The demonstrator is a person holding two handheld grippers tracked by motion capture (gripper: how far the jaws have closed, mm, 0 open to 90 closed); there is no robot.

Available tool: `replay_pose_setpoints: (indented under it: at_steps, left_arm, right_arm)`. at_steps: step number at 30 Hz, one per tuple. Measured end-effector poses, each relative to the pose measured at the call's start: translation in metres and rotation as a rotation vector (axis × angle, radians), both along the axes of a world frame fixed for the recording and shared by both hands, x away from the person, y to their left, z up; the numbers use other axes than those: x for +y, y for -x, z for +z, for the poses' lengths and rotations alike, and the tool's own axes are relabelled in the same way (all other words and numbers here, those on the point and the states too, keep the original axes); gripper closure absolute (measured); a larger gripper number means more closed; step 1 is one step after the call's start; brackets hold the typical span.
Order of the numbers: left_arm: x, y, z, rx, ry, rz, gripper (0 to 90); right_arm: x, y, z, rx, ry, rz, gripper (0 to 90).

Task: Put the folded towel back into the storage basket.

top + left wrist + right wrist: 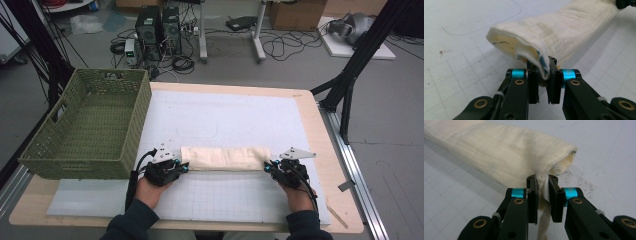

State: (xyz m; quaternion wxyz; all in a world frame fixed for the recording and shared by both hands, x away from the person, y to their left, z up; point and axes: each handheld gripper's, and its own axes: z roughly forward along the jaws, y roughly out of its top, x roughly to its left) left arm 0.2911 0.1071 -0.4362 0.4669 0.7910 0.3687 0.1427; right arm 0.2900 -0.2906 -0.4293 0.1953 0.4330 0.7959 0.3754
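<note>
A cream cloth [225,158], folded into a long narrow band, lies across the white gridded mat [225,115] near the front of the table. My left gripper [186,167] is at the cloth's left end and is shut on its corner layers. In the left gripper view those jaws [543,75] pinch a cloth [564,32] edge with a blue mark on it. My right gripper [267,167] is shut on the opposite end. The right gripper view has the cloth [499,150] edge squeezed in that gripper [542,182], with a strip hanging below.
A green woven basket [135,125] stands at the table's left, close to my left hand. The wooden table edge [320,150] runs along the right side. Black frame posts, computers and cables are on the floor beyond the table.
</note>
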Motion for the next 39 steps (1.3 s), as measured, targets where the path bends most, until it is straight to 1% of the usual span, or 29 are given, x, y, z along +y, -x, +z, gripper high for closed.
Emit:
replay_pose_setpoints:
  at_steps: [1,3,7,8,12,18,21,26,28,39]
  left_arm:
    - [0.001,0.0,0.001,-0.008,0.009,-0.003,81.7]
    - [0.003,0.001,0.004,-0.024,0.024,-0.007,81.7]
    - [0.007,0.002,0.013,-0.07,0.065,-0.018,81.7]
    - [0.009,0.002,0.016,-0.08,0.068,-0.023,81.6]
    - [0.012,0.004,0.025,-0.101,0.091,-0.018,81.6]
    - [0.02,0.005,0.039,-0.134,0.11,-0.014,81.6]
    - [0.026,0.006,0.046,-0.154,0.121,-0.011,81.6]
    - [0.038,0.01,0.058,-0.187,0.145,0.003,81.6]
    - [0.043,0.011,0.062,-0.197,0.155,0.006,81.6]
    - [0.061,0.017,0.084,-0.242,0.164,0.03,81.6]
  right_arm:
    - [0.0,0.001,0.001,-0.01,0.005,-0.001,80.3]
    - [0.0,0.002,0.005,-0.028,0.0,-0.001,80.3]
    - [-0.003,0.004,0.014,-0.069,-0.025,0.003,80.3]
    - [-0.004,0.004,0.017,-0.084,-0.034,0.001,80.3]
    - [-0.005,0.004,0.024,-0.097,-0.065,0.009,80.2]
    - [0.0,-0.001,0.034,-0.123,-0.063,0.029,80.2]
    - [0.004,-0.006,0.039,-0.142,-0.079,0.033,80.1]
    - [0.013,-0.014,0.052,-0.178,-0.092,0.06,80.1]
    - [0.016,-0.018,0.058,-0.19,-0.108,0.072,80.1]
    - [0.039,-0.046,0.085,-0.239,-0.112,0.109,80.2]
